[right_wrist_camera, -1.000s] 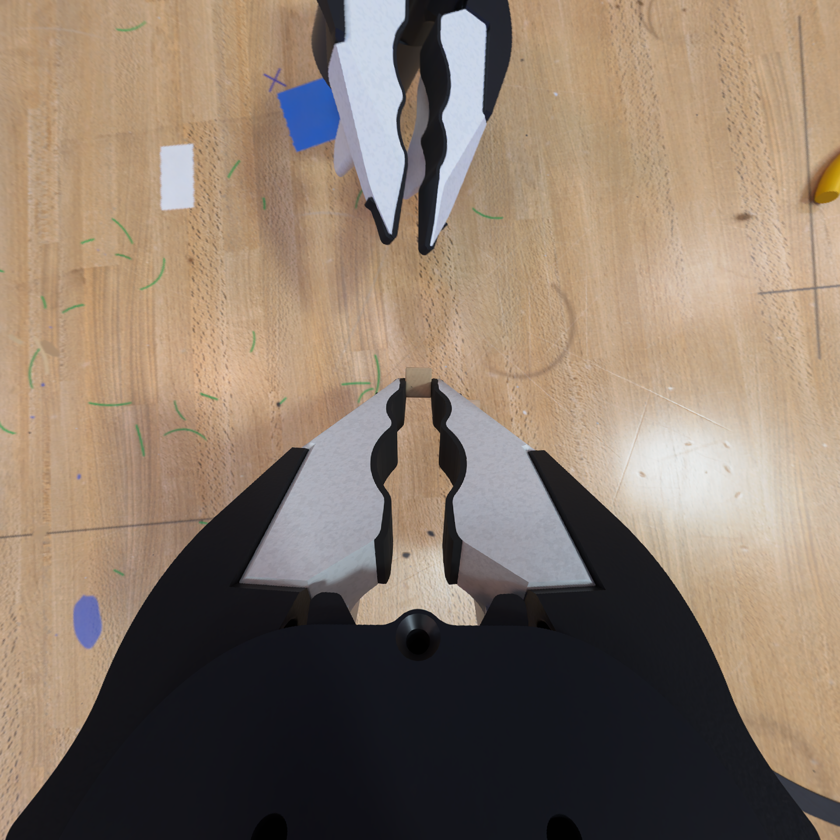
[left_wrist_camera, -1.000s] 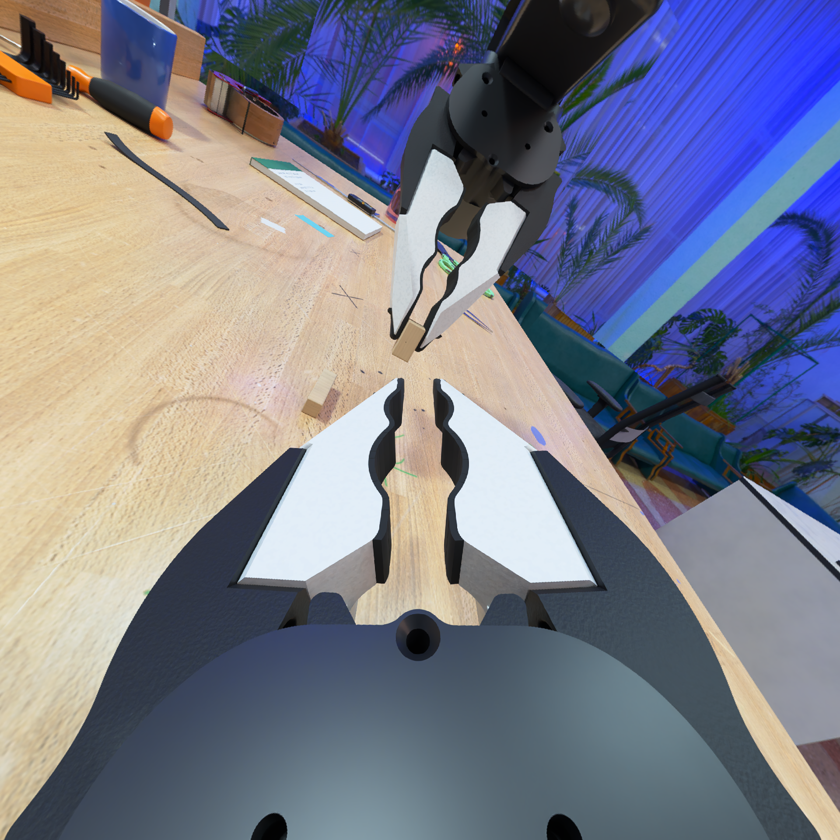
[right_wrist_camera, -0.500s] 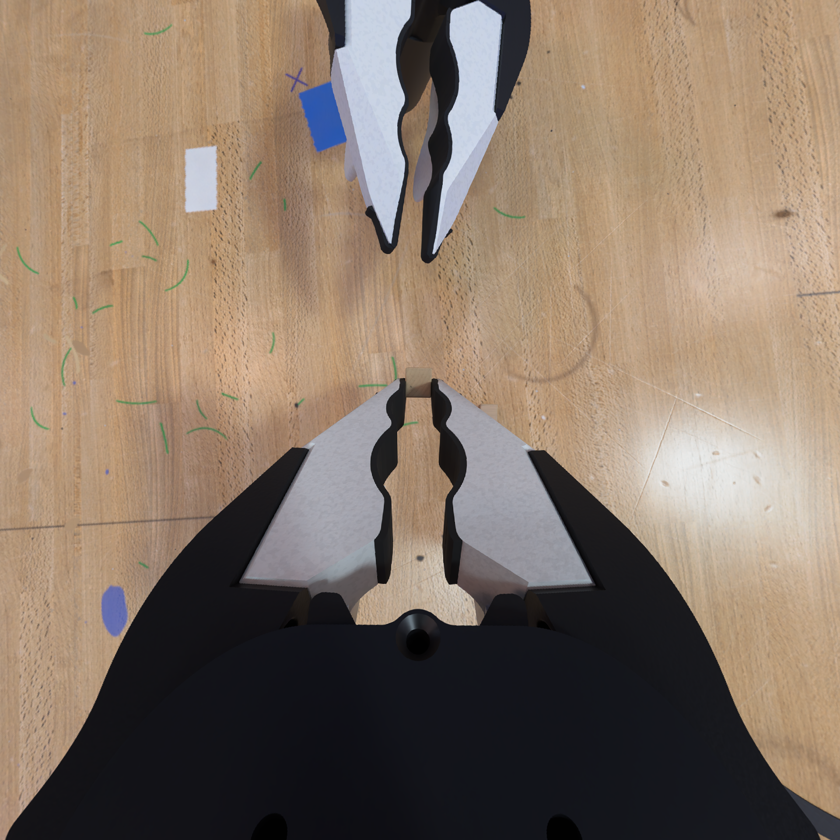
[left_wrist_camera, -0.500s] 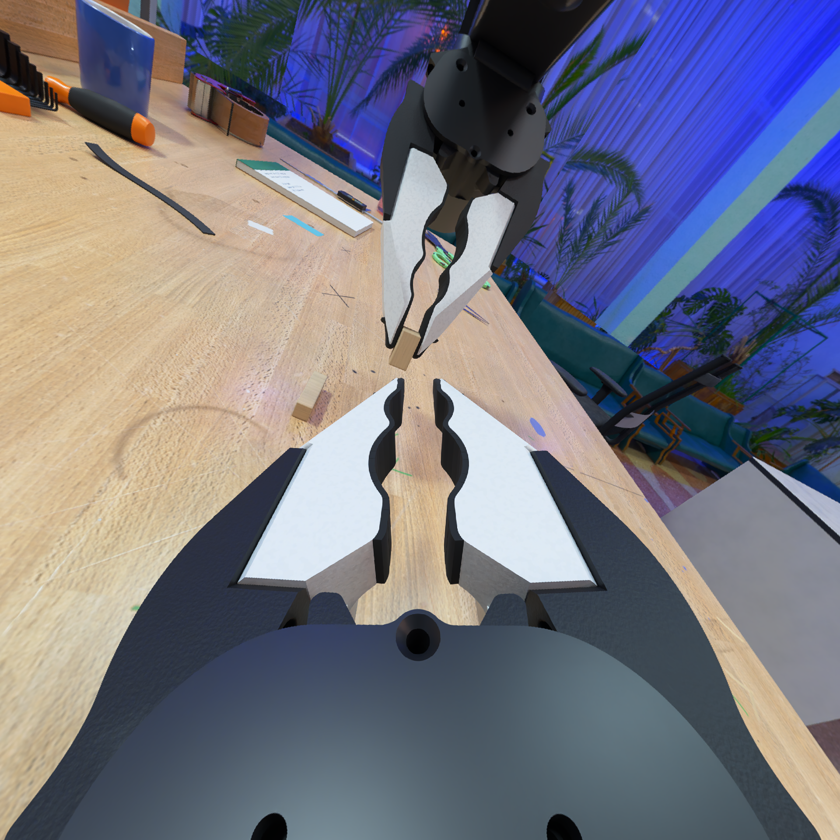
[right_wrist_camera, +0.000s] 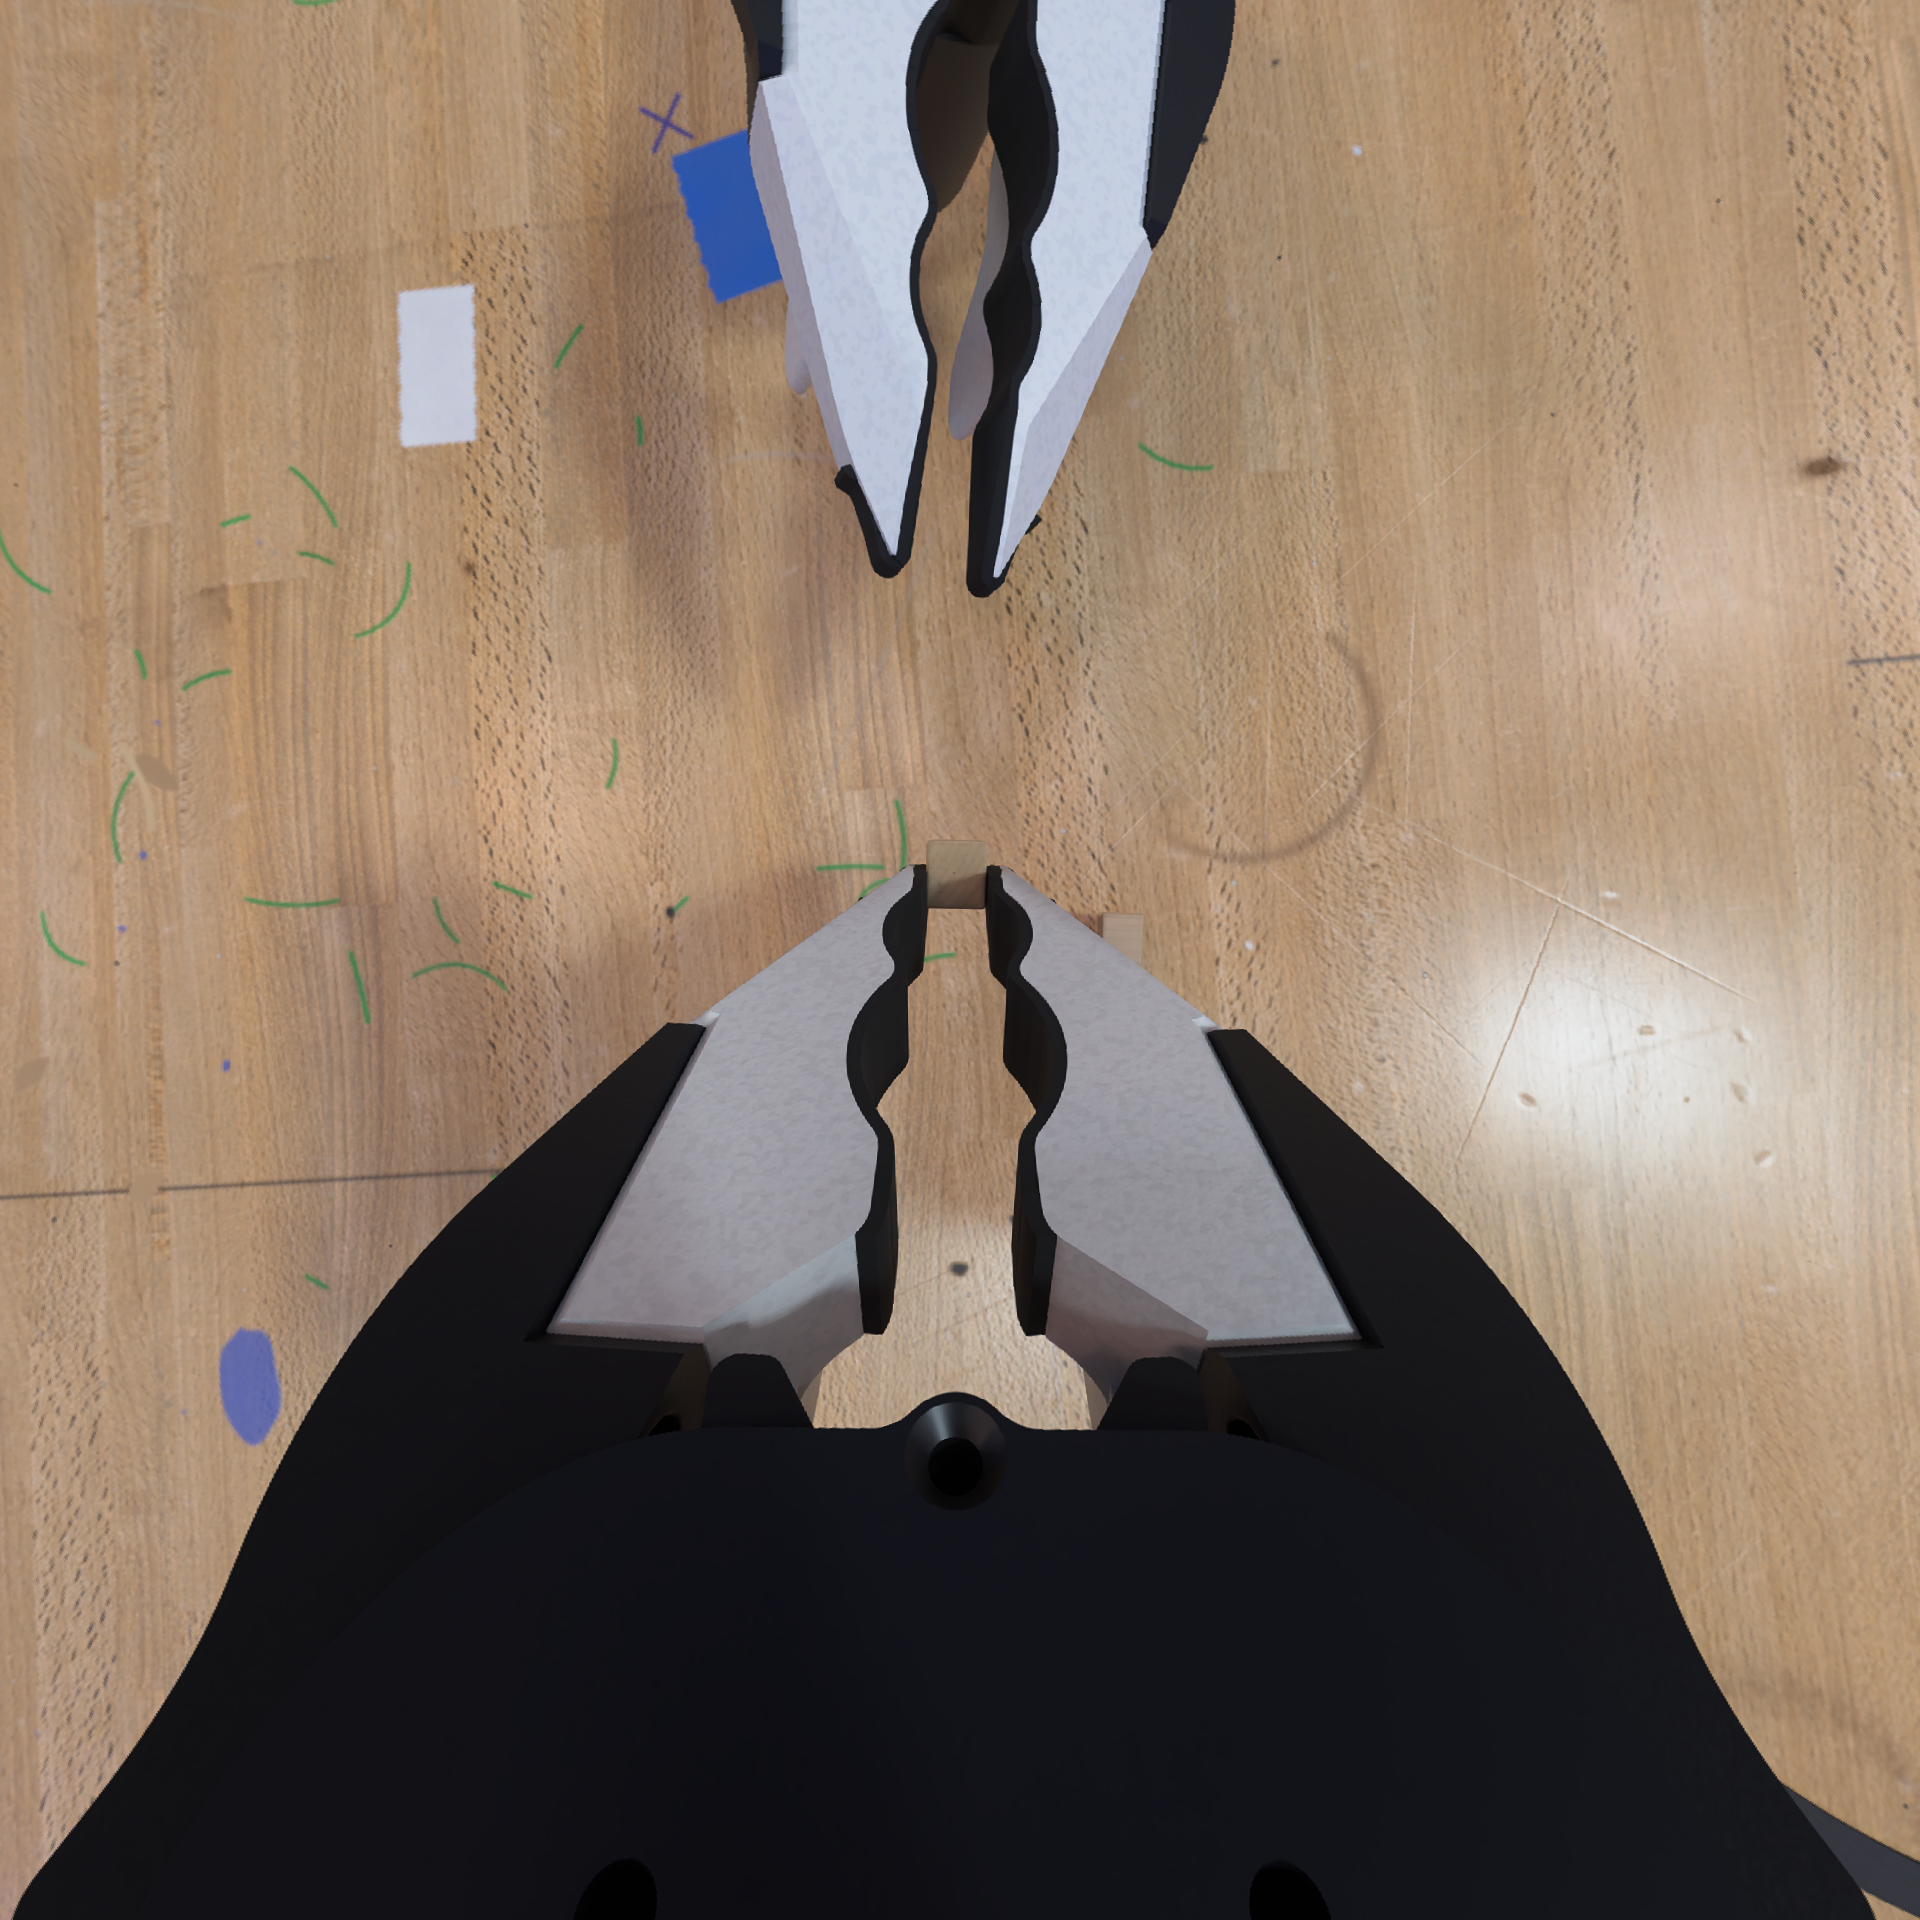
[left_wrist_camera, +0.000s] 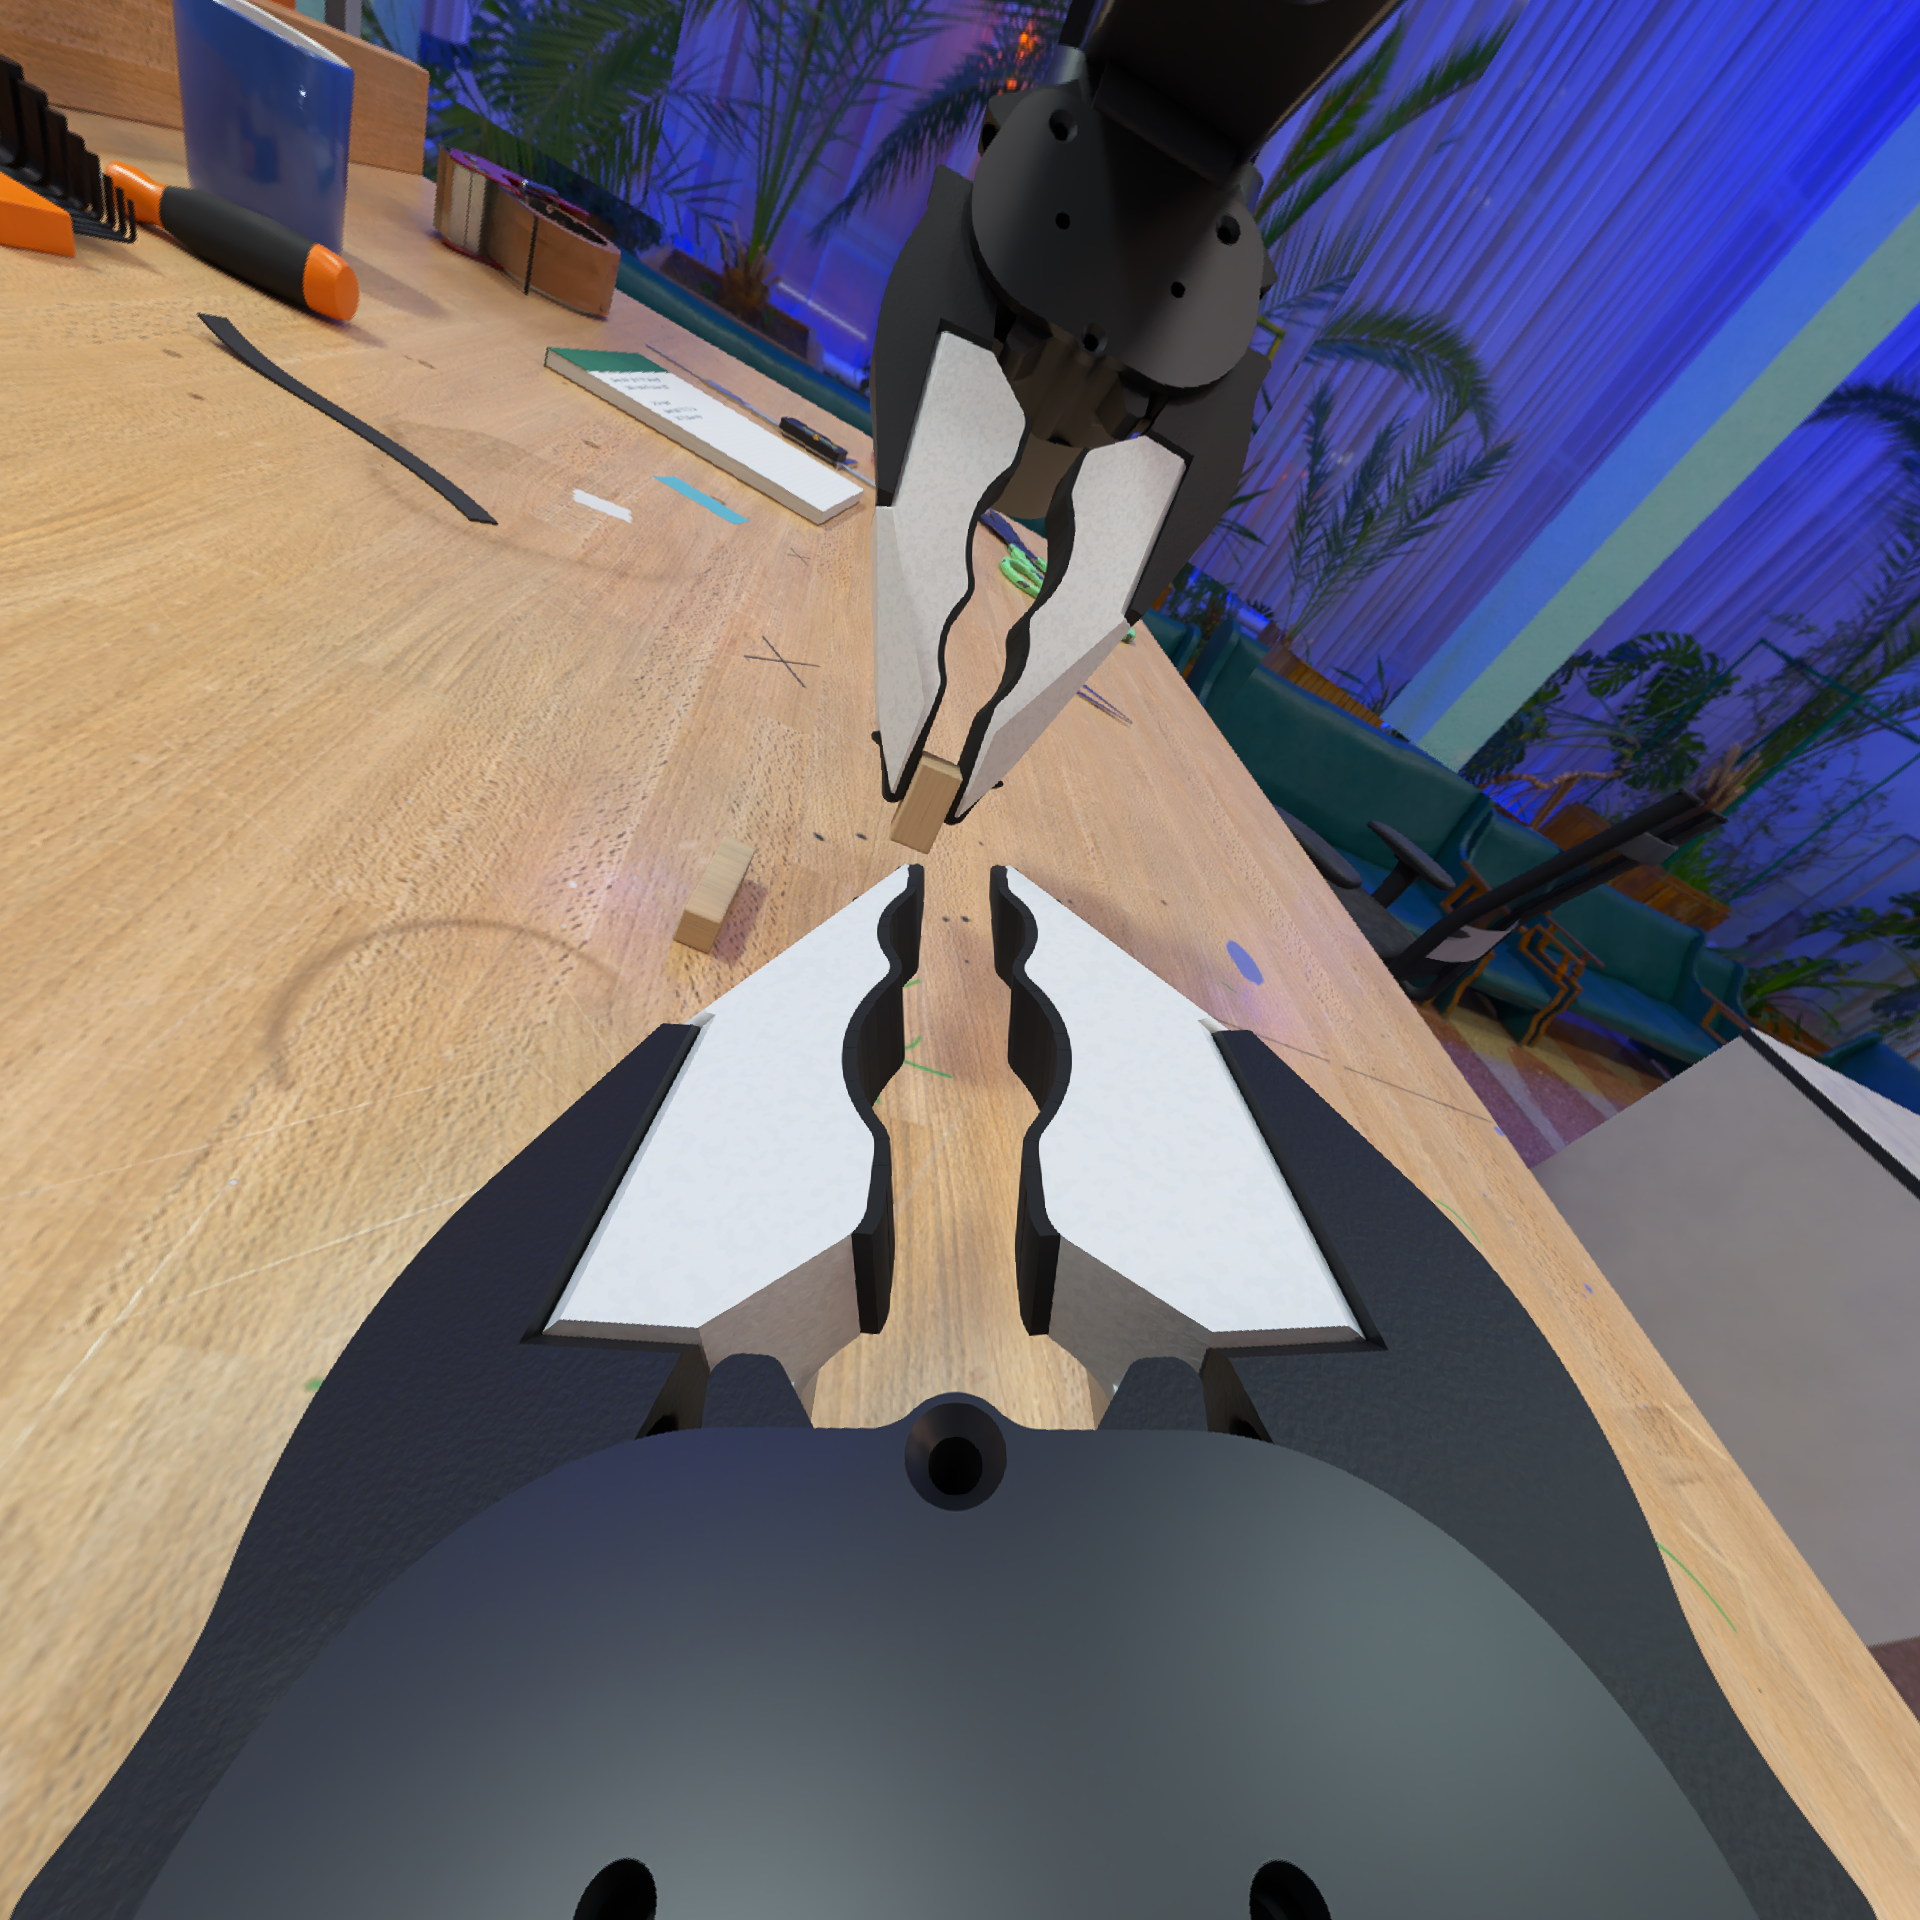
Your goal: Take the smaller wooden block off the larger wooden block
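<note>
My right gripper (left_wrist_camera: 928, 795) hangs tips-down over the wooden table (left_wrist_camera: 312, 779), shut on the smaller wooden block (left_wrist_camera: 925, 802), which it holds just above the surface. In the right wrist view the block (right_wrist_camera: 956, 875) sits pinched between its fingertips (right_wrist_camera: 956, 883). The larger wooden block (left_wrist_camera: 715, 896) lies flat on the table to the left of the held block, apart from it; it peeks out beside the right finger in the right wrist view (right_wrist_camera: 1120, 933). My left gripper (left_wrist_camera: 956, 878) is empty, its jaws a narrow gap apart, low over the table just short of the held block; it also shows in the right wrist view (right_wrist_camera: 935, 582).
An orange-and-black screwdriver (left_wrist_camera: 244, 249), a blue cup (left_wrist_camera: 265, 114), a tape roll (left_wrist_camera: 525, 234), a flat booklet (left_wrist_camera: 707, 431) and a black strip (left_wrist_camera: 343, 421) lie far left. The table edge runs along the right, with a grey box (left_wrist_camera: 1766, 1299) beyond it.
My right gripper has shifted slightly sideways with the small block, so the larger block now peeks out beside its right finger. The left gripper has barely moved.
</note>
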